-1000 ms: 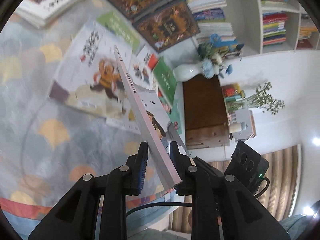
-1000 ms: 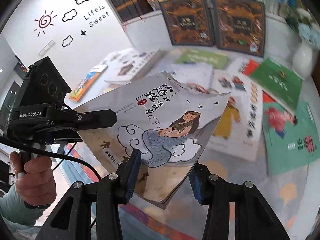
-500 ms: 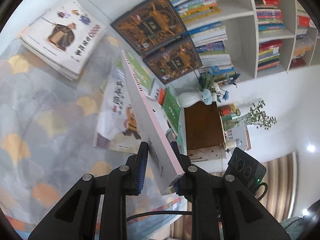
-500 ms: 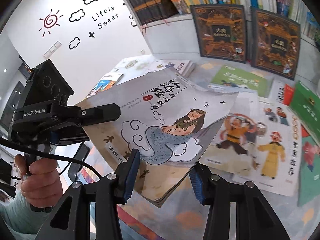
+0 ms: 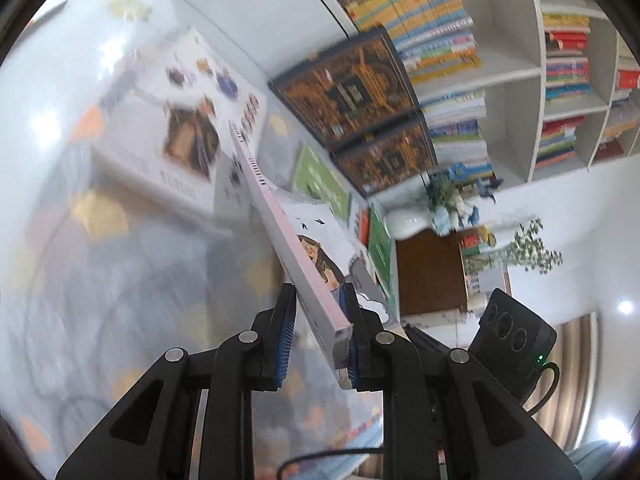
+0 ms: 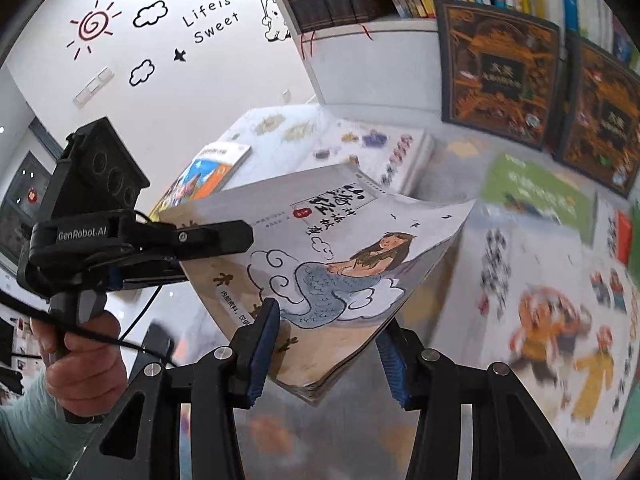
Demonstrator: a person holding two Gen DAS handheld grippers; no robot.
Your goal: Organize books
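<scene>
Tongs first: the left gripper [image 5: 318, 330] is clamped on the spine edge of the mermaid-cover book [image 6: 320, 256], held aloft over the carpet [image 5: 132, 292] — its housing reads "GenRobot.AI". The right gripper [image 6: 326, 354] is spread wide, its jaws flanking the book's lower corner without pressing it. Beyond, a wall decal [image 6: 210, 18] says "Lifeis Sweet"; picture books [image 6: 560, 320] lie scattered below the bookshelf [image 5: 560, 60].

Bright daylight, motion blur, fisheye-warped edges
</scene>
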